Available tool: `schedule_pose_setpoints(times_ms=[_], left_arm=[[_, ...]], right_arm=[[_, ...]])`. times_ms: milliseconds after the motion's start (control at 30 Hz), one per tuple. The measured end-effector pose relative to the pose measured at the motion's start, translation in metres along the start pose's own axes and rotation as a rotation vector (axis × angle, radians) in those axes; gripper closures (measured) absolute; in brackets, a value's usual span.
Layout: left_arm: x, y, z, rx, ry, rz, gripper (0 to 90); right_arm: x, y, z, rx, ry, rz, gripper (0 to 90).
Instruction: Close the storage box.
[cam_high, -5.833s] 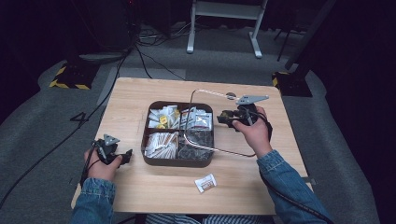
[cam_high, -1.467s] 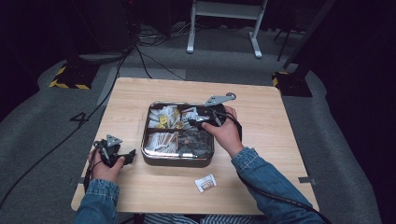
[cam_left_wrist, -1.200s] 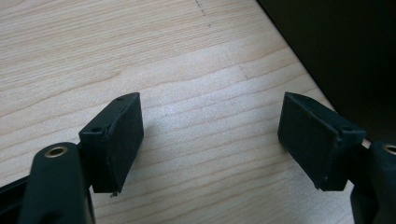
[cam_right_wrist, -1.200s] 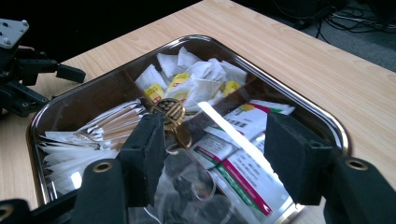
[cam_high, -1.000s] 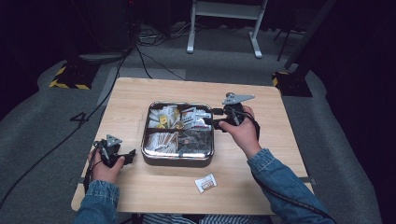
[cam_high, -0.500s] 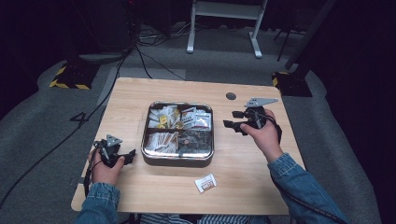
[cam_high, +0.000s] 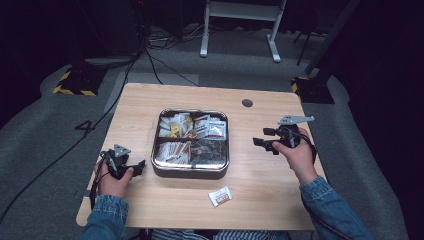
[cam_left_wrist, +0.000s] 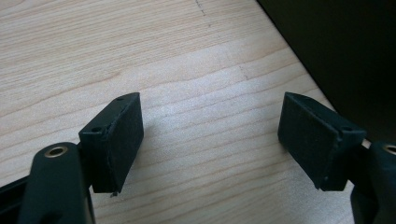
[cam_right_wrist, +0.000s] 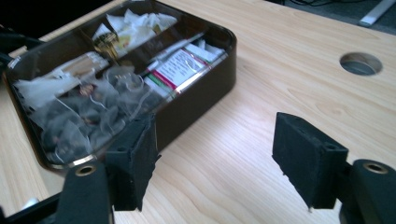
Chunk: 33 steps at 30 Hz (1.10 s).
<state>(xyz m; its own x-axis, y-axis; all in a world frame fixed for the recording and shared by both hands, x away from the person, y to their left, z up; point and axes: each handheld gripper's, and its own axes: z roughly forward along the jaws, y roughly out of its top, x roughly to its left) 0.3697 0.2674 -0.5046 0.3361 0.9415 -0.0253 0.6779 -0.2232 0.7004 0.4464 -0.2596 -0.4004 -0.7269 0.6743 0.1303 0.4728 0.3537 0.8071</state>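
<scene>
High view first: a metal tray (cam_high: 190, 171) sits in the middle of the wooden surface (cam_high: 150, 102), split into four compartments that hold tea bags and paper sachets. One loose sachet (cam_high: 220, 196) lies alone on the bare wood near the front edge, just right of the tray's near right corner and apart from it. The right tongs (cam_high: 265, 139) hang to the right of the tray, pointing left toward it, jaws apart and empty. The left tongs (cam_high: 136, 168) rest low beside the tray's left wall, jaws also apart. Judging by this layout, the work in hand is sorting sachets into the tray, and the step is a pause between picks; the next move would call for the right tongs to swing near and down to the loose sachet, then close on its thin edge, which looks flat and light and so apt to slide on the wood.

Left gripper view: the two black jaws stand wide apart over plain wood grain, nothing between them.

Right gripper view: the jaws are spread with nothing held, and beyond them the tray (cam_right_wrist: 196, 109) shows its dark wall. Gauzy tea bags (cam_right_wrist: 88, 121) with strings fill the nearest compartment, a printed white packet (cam_right_wrist: 180, 65) lies in the next, and crumpled pale wrappers sit farther back. A round cable hole (cam_right_wrist: 360, 63) opens in the surface at far right.
</scene>
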Motion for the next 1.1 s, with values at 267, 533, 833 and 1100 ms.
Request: schedule_pose_setpoints(times_ms=[267, 533, 833, 1100], left_arm=[[0.0, 0.0, 0.0, 0.0, -0.001, 0.0, 22.8], [0.001, 0.0, 0.0, 0.001, -0.008, 0.002, 22.7], [0.001, 0.0, 0.0, 0.001, -0.008, 0.003, 22.7], [0.001, 0.0, 0.0, 0.001, -0.007, 0.003, 22.7]], right_arm=[[-0.01, -0.034, -0.008, 0.034, -0.039, 0.01, 30.0], [-0.019, -0.064, -0.013, 0.053, -0.079, 0.036, 29.5], [-0.036, -0.093, -0.016, 0.075, -0.085, 0.077, 26.7], [-0.042, -0.112, -0.014, 0.095, -0.1, 0.059, 24.2]])
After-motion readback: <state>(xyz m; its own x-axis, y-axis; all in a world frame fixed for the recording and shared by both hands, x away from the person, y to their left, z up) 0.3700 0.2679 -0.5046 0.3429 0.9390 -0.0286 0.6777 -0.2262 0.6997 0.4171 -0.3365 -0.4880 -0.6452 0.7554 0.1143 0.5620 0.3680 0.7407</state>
